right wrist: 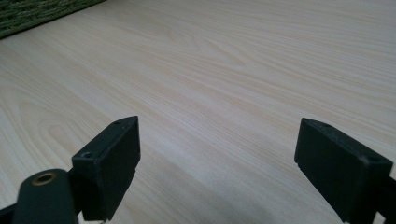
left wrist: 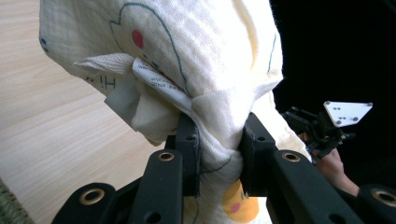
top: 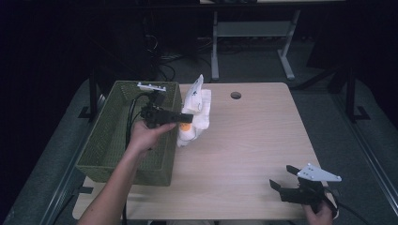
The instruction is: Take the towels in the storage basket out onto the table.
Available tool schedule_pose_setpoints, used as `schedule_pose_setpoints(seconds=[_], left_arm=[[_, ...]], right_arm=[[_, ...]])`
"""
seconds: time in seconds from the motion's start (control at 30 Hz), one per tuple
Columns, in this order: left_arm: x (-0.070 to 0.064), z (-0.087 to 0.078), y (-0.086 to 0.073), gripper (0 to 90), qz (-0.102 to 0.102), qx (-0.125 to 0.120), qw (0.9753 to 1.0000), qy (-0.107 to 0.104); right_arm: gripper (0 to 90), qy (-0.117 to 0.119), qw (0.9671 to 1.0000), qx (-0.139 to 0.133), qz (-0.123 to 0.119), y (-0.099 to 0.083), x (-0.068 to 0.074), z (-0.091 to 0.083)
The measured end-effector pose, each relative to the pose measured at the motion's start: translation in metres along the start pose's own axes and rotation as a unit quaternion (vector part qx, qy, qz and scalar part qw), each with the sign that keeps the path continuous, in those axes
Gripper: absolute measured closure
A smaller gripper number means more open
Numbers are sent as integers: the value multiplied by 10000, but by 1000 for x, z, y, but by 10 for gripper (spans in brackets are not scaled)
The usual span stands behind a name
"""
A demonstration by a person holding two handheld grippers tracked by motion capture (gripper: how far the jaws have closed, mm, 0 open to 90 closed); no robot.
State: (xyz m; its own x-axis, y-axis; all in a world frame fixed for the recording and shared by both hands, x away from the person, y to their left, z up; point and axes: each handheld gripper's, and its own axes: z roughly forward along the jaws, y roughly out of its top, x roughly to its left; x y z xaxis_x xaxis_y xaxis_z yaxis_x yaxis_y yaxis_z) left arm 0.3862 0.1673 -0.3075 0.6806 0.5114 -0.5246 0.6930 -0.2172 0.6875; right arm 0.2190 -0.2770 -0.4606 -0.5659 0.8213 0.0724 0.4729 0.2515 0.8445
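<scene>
The left tongs (top: 187, 117) are squeezed tight on a white baby cloth (top: 196, 112) with little drawings on it. In the left gripper view, the cloth (left wrist: 196, 70) bunches up between the 2 black jaws and puffs out above them. A green woven basket (top: 112, 136) sits just under and behind the left tongs, on the table (top: 253, 136). The right tongs (top: 283, 177) are wide open, hold nothing, and hang low over bare table (right wrist: 224, 70), well apart from the cloth.

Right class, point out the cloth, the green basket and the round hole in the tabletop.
cloth (left wrist: 201, 56), left gripper view, printed front.
green basket (top: 109, 136), high view, inner wall.
round hole (top: 235, 95), high view, centre.
</scene>
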Motion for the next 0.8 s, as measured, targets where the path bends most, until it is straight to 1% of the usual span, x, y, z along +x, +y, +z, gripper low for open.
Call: schedule_pose_setpoints(seconds=[0.23,0.33,0.43,0.6,0.7,0.8], left_arm=[[-2,9,1,729,-21,32,10000,-12],[-2,13,1,729,-13,66,10000,30],[-2,22,1,729,-42,111,9999,26],[-4,34,1,727,3,235,9997,3],[-6,40,1,726,44,310,9995,28],[-7,44,0,726,61,329,9994,10]], right_arm=[[139,10,10000,-5,-16,0,0,0],[139,2,10000,1,-18,0,0,0],[139,11,10000,0,-19,0,0,0],[139,31,10000,-21,-12,0,0,-1],[139,33,10000,-22,-19,0,0,-1],[139,35,10000,-24,-23,0,0,-1]])
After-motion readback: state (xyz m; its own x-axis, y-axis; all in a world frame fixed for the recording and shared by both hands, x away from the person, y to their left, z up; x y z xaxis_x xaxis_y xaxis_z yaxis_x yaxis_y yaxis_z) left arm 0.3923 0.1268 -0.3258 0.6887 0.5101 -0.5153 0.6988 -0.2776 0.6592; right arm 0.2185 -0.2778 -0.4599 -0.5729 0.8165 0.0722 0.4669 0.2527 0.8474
